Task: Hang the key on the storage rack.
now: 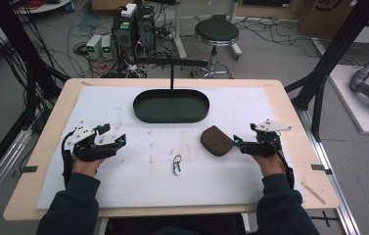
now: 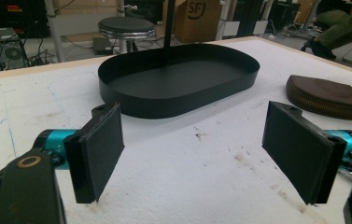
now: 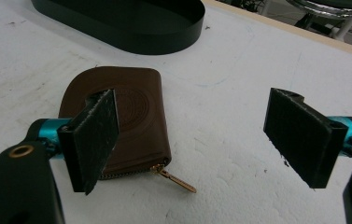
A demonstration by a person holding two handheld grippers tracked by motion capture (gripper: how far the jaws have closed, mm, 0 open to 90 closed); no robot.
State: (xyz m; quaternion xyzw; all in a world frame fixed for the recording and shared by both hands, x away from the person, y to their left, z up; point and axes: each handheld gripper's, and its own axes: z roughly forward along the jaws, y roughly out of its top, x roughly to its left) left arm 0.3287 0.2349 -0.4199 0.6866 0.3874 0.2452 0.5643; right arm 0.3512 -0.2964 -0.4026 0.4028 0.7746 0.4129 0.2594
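High view has the right hand-held gripper (image 1: pixel 238 142) wide open and empty beside the brown zip pouch (image 1: pixel 217 140) on the bench (image 1: pixel 289 115), left hand-held gripper (image 1: pixel 119 139) likewise, so I'd guess a pouch grab's next, needing jaws straddling it.

The right gripper's near fingers (image 3: pixel 94 140) hide part of the brown pouch (image 3: pixel 136 112) — the black tray (image 3: pixel 131 28) runs off the top edge.

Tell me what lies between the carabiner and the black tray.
Nothing: in the high view, bare white mat separates the carabiner from the black tray.
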